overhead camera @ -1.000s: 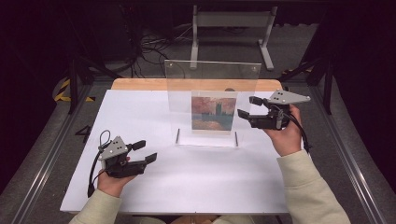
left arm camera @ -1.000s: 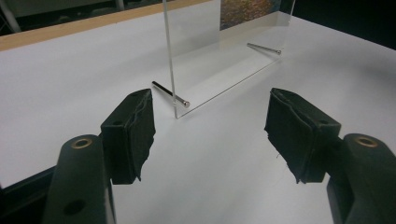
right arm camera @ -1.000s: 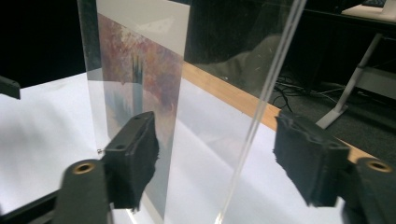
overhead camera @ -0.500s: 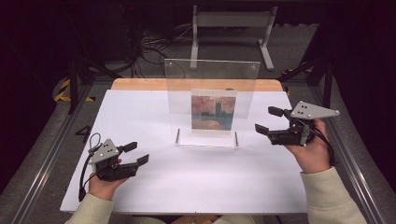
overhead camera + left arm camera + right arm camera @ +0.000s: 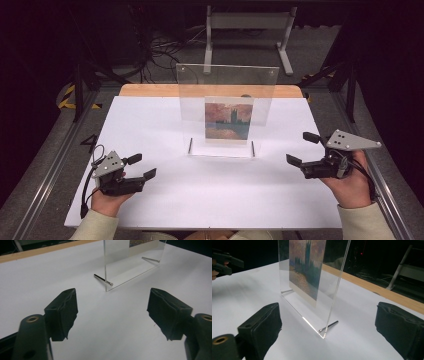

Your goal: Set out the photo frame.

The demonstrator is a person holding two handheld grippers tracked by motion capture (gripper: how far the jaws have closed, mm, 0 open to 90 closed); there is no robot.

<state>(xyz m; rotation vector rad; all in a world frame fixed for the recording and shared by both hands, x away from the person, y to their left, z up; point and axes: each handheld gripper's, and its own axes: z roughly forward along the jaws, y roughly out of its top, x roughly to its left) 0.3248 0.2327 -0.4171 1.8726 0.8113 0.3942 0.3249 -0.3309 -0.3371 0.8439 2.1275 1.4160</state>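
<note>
A clear acrylic frame (image 5: 226, 112) stands upright mid-surface (image 5: 150, 125) — left gripper (image 5: 141, 167) and right gripper (image 5: 302, 149) gape wide, empty, near opposite side edges.

Black two-jaw grippers (image 5: 141, 166) (image 5: 303, 148) w/ grey triangular plates, black cables; cream sleeves (image 5: 365, 222).

The left gripper (image 5: 112, 315) is seen with its two black jaws spread wide above a white table (image 5: 37, 285). Beyond them, a clear acrylic frame (image 5: 130, 262) is stood upright on metal pins (image 5: 102, 280), well apart from the jaws.
</note>
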